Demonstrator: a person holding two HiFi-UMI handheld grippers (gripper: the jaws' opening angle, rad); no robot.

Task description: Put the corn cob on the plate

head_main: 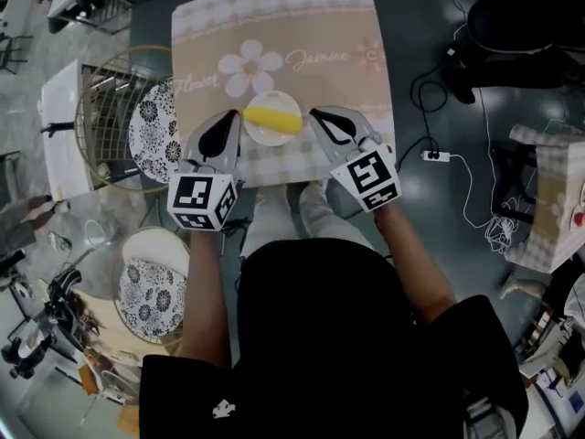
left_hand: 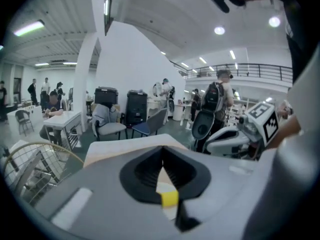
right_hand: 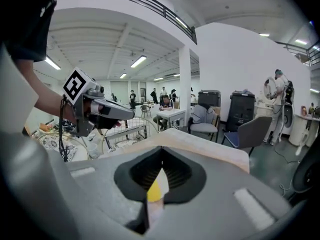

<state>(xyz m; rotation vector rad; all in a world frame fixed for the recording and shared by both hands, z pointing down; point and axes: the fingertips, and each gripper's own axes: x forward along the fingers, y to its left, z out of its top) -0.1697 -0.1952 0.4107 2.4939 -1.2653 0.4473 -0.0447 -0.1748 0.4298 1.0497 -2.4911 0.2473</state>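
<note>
Both tongs were closed on nothing. The left tongs (head_main: 234, 117) and the right tongs (head_main: 316, 113) hung side by side over the counter's near edge, and each gripper view showed its jaws pressed together. Just beyond and between them, the yellow corn cob (head_main: 272, 118) lay across a small pale plate (head_main: 259, 136) on the flower-patterned counter (head_main: 302, 26). Off the counter's left side stood a wire basket (head_main: 99, 90) with a patterned dish (head_main: 151, 133) in it.

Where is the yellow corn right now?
In the head view, the corn cob lies on the small white plate, between the left tool and the right tool.
</note>
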